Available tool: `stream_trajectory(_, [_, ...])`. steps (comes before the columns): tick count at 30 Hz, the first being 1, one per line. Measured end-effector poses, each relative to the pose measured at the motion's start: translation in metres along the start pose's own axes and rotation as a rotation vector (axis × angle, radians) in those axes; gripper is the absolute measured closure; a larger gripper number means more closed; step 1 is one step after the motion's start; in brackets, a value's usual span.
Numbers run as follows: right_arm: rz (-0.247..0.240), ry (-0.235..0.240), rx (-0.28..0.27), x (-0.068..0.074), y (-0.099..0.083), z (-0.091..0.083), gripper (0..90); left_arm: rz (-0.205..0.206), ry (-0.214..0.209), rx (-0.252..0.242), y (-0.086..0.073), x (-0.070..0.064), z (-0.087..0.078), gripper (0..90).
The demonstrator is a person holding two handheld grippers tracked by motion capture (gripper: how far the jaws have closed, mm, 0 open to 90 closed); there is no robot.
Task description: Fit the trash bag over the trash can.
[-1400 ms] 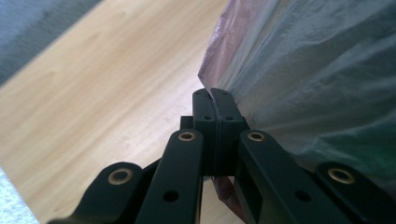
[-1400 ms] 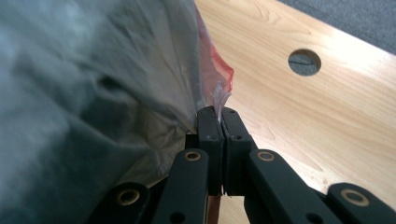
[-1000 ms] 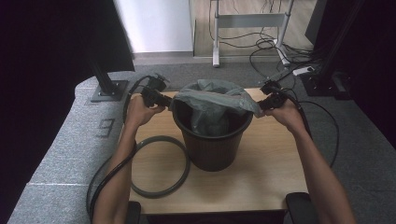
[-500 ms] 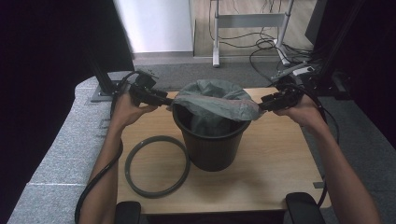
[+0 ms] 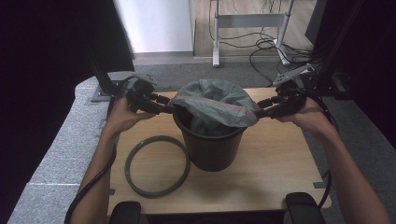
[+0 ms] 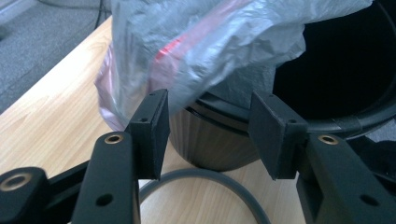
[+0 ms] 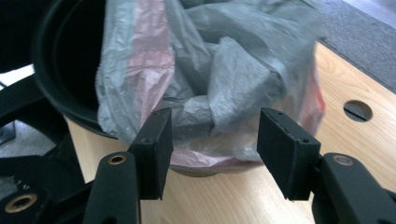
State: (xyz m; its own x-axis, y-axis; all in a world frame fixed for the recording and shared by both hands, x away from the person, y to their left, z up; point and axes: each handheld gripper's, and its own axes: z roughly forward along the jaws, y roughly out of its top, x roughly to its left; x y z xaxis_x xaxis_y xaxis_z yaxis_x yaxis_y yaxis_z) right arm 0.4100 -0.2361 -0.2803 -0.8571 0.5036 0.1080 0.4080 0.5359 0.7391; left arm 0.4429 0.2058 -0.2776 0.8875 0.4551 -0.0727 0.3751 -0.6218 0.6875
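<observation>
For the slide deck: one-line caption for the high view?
Two open hand-held grippers, left and right, flank a grey bag draped over a dark bin; a loose ring lies beside it.

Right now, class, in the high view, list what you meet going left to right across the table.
Left gripper → grey ring lying flat → dark bin lined with a grey bag → right gripper.
</observation>
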Motion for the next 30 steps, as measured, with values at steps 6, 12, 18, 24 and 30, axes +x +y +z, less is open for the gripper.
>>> stream_trajectory(6, [-0.038,0.018,0.001,0.01,0.005,-0.004,44.5,-0.009,0.012,-0.007,0.014,0.006,0.0,45.1])
stream_trajectory(12, [-0.066,0.054,-0.007,0.019,0.009,-0.009,44.4,-0.009,0.008,0.035,0.028,0.011,0.012,44.0])
stream_trajectory(18, [-0.101,0.036,0.024,0.029,0.012,0.002,68.8,-0.002,0.06,0.063,0.028,0.007,0.017,64.1])
stream_trajectory(24, [-0.152,0.056,0.032,0.041,0.011,0.007,85.3,0.025,0.025,0.04,0.016,-0.007,0.003,87.5])
stream_trajectory(30, [-0.191,0.092,0.078,0.055,0.004,0.015,85.9,0.049,-0.012,-0.005,-0.007,-0.018,-0.001,88.9])
